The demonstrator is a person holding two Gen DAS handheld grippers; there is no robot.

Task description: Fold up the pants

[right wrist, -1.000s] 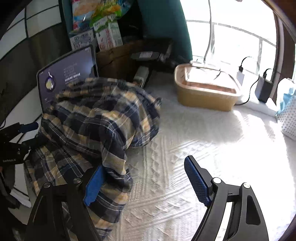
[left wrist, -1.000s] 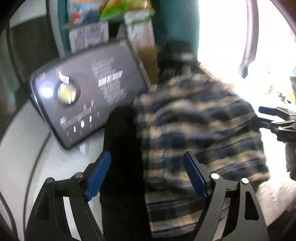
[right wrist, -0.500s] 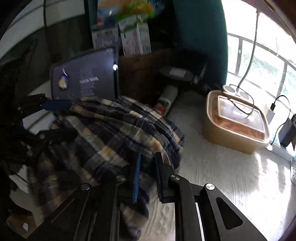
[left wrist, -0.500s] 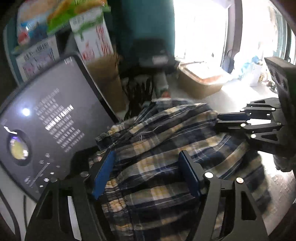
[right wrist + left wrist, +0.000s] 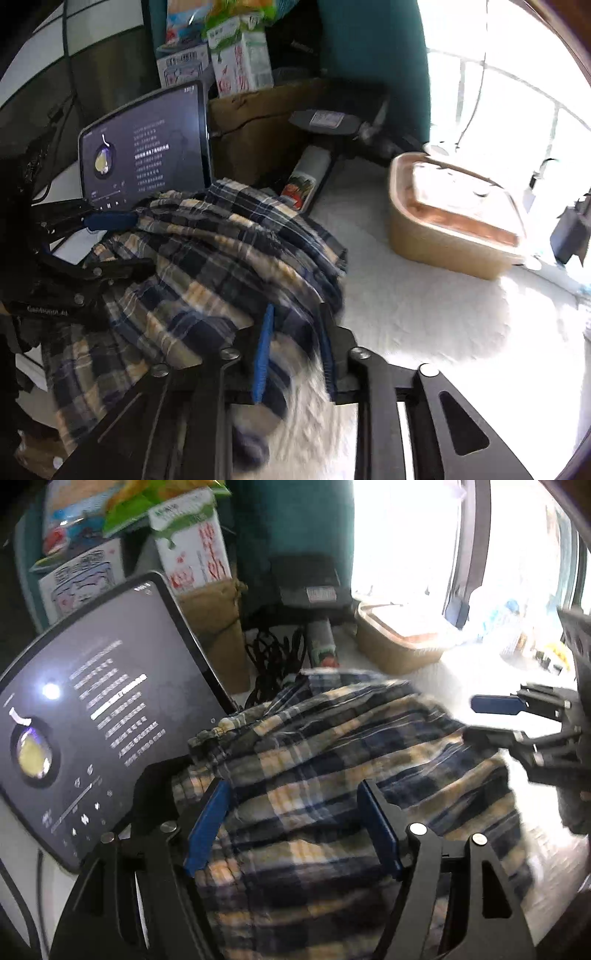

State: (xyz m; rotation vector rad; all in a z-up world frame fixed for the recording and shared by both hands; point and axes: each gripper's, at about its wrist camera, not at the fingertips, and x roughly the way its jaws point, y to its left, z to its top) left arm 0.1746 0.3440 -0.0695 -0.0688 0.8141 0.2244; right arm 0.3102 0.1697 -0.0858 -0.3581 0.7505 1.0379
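- Left wrist view: the plaid pants lie in a rumpled heap on the white cloth, just in front of the propped tablet.
- The left gripper stands spread over the heap, cloth below and between its fingers; the pads do not pinch it.
- The right gripper shows at the heap's far edge, its fingers apart.
- Right wrist view: the pants are bunched, not laid flat, with a fold hanging between the fingers of the right gripper.
- Its jaws are opening; the pads appear clear of the fabric, though blur makes contact hard to judge.
- The left gripper sits at the heap's tablet side, spread.
- Risk: a grip taken now may catch several layers at once, so the fold would come out crooked.
- Risk: dragging the heap toward the tablet could knock it over; the can and tub stand near enough to snag a swung leg.
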